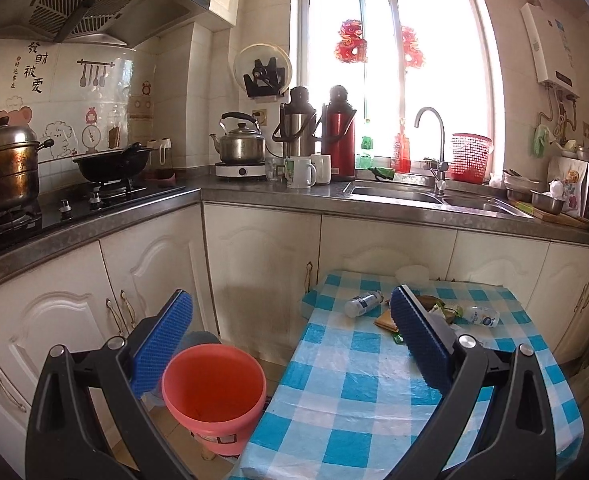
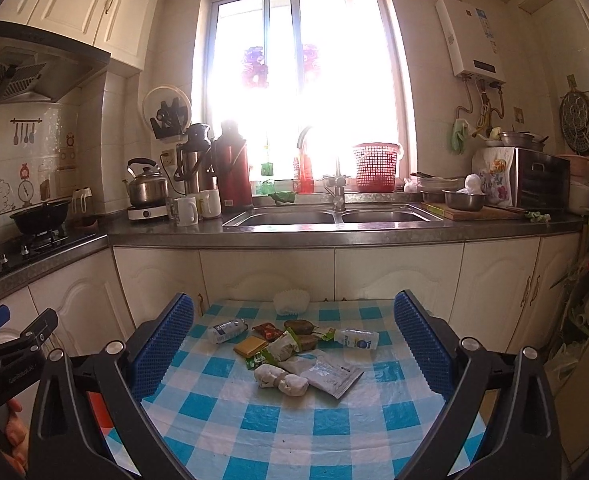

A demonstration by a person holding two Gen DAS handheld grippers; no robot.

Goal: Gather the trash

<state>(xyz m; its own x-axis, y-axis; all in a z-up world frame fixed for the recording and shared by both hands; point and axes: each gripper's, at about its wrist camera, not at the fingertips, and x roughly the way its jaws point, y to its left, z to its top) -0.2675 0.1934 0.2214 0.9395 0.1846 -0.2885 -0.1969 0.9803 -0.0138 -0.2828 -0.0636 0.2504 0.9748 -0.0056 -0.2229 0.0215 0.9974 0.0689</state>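
Your left gripper [image 1: 292, 344] hangs with its blue ribbed pads spread wide and nothing between them, above the gap between the round orange-red plastic bucket [image 1: 214, 396] and the small table under a blue-and-white checked plastic cloth [image 2: 294, 420]. The bucket stands on the floor just beside the table's left edge, its mouth up.

Your right gripper [image 2: 294, 344] is likewise spread and holds nothing, poised over the near half of that table.

The trash lies clustered on the table's far half: a small clear plastic bottle with a white label [image 2: 226, 330] on its side toward the left edge, a second clear bottle with a blue-and-white label [image 2: 356, 338] toward the right, a red-brown snack wrapper [image 2: 268, 330], a flat yellow-brown packet [image 2: 250, 346], a green-and-white crumpled wrapper [image 2: 282, 346], a flat grey-white foil pouch [image 2: 326, 372] and a wad of off-white paper [image 2: 280, 380] nearest you. A white pleated paper cup [image 2: 291, 302] sits at the table's far edge, apart from the pile.
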